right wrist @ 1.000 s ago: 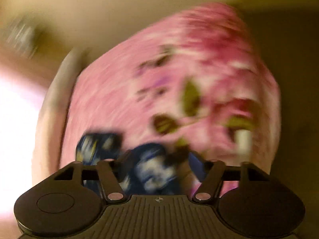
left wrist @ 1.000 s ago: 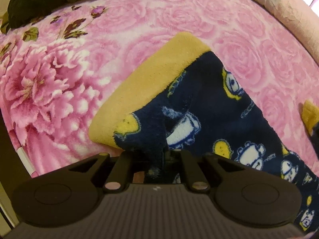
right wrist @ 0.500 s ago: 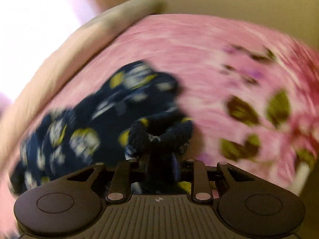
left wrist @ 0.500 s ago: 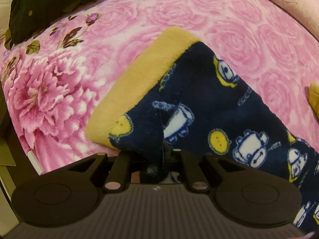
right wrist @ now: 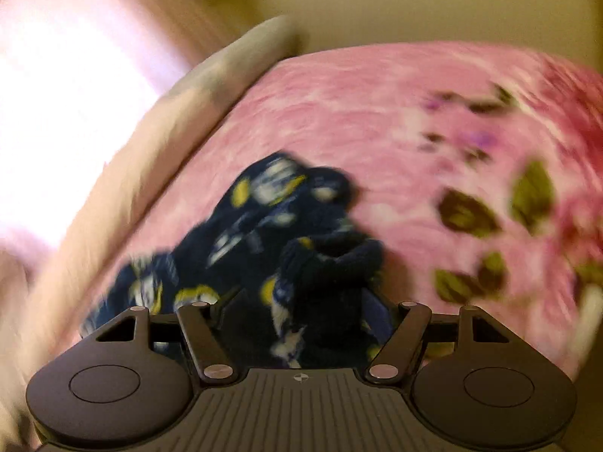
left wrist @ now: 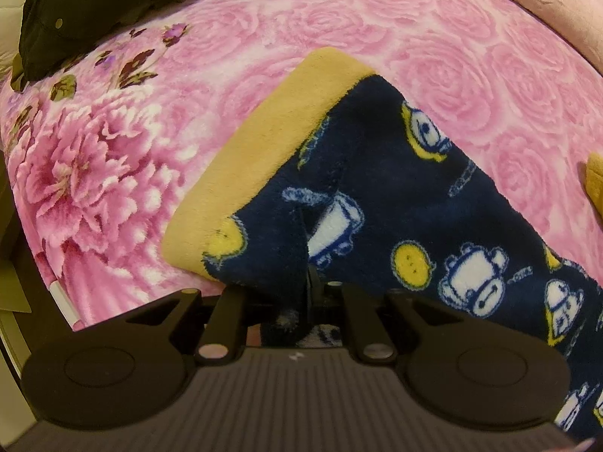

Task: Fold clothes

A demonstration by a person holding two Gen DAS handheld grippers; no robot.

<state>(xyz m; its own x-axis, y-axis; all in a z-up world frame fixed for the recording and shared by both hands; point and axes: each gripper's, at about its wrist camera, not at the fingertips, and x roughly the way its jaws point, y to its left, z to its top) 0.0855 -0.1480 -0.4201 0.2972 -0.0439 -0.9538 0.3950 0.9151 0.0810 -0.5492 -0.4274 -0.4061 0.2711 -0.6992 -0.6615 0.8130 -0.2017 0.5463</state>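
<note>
My left gripper (left wrist: 307, 293) pinches a fold of the navy fleece garment (left wrist: 395, 203); its yellow cuff (left wrist: 260, 150) lies ahead-left on the pink floral blanket (left wrist: 113, 158). My right gripper (right wrist: 301, 324) is spread — bunched fleece (right wrist: 324, 263) sits between its fingers.

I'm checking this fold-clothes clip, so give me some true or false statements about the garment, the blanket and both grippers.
1. The left gripper is shut on the navy fleece garment with cartoon print. True.
2. The garment's yellow fleece cuff lies on a plain white sheet. False: it lies on the pink rose-patterned blanket.
3. The right wrist view is sharp. False: it is motion-blurred.
4. A black bag sits at the blanket's far edge. True.
</note>
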